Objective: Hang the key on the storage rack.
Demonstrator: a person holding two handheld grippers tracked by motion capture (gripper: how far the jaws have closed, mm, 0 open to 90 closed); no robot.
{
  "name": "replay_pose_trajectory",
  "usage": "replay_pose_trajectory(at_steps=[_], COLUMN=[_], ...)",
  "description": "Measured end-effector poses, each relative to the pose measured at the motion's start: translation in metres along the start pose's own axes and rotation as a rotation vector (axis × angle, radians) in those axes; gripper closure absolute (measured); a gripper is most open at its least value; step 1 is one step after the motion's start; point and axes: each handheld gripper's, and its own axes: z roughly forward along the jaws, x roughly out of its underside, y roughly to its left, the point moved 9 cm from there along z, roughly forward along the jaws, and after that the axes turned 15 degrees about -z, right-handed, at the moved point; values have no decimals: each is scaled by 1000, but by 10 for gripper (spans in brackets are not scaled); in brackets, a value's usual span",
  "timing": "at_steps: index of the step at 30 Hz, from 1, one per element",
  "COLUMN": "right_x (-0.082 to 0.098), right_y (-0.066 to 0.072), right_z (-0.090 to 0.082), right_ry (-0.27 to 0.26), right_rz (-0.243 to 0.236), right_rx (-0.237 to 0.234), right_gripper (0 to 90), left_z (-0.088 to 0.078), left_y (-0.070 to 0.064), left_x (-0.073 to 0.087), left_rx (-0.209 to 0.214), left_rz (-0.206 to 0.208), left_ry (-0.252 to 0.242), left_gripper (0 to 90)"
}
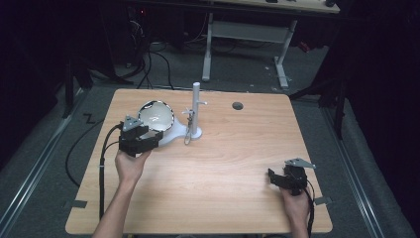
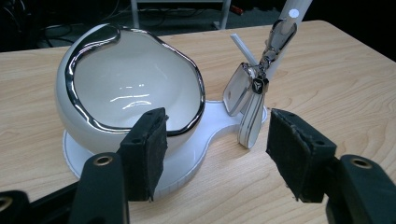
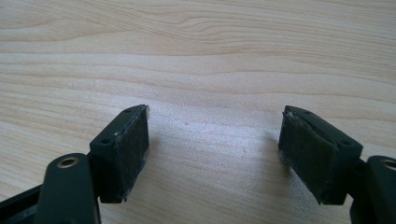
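A light wooden table [image 1: 218,168] is set in a dark room. The left gripper [image 2: 212,154] is held with its jaws parted, nothing clamped; one pad is seen just in front of the single glossy white bowl with a chrome rim [image 2: 130,88], whether touching cannot be told. A silver key fob with a metal clip [image 2: 250,93], plain in the left gripper view, hangs from one white peg stand [image 1: 195,111]. The right gripper [image 3: 215,149] is held wide apart over bare wood.

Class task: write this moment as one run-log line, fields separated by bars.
left gripper: open, facing white bowl | keys: hanging on stand | right gripper: open, over table
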Motion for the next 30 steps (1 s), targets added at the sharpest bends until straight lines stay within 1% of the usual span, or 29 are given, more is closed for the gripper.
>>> replay_pose_trajectory(at_steps=[2,3,8,12,16,20,24,27,30], right_x=[0,0,0,0,0,0,0,0,0], right_y=[0,0,0,0,0,0,0,0,0], right_z=[0,0,0,0,0,0,0,0,0], right_ry=[0,0,0,0,0,0,0,0,0], right_rz=[0,0,-1,-3,-3,-3,-3,-2,-2], right_rx=[0,0,0,0,0,0,0,0,1], right_gripper=[245,245,245,244,245,245,245,245,244], left_z=[0,-2,-9,-13,-18,-21,-24,-26,-28], left_y=[0,0,0,2,4,6,8,7,7], left_x=[1,2,4,6,8,12,15,16,18], left_rx=[0,-1,2,-3,5,6,3,-3,-1], left_rz=[2,13,7,14,-1,-6,-9,-4,-2], left_ry=[2,5,-8,-5,-14,-11,-12,-18,-19], left_gripper=[384,384,384,383,384,384,383,383,384])
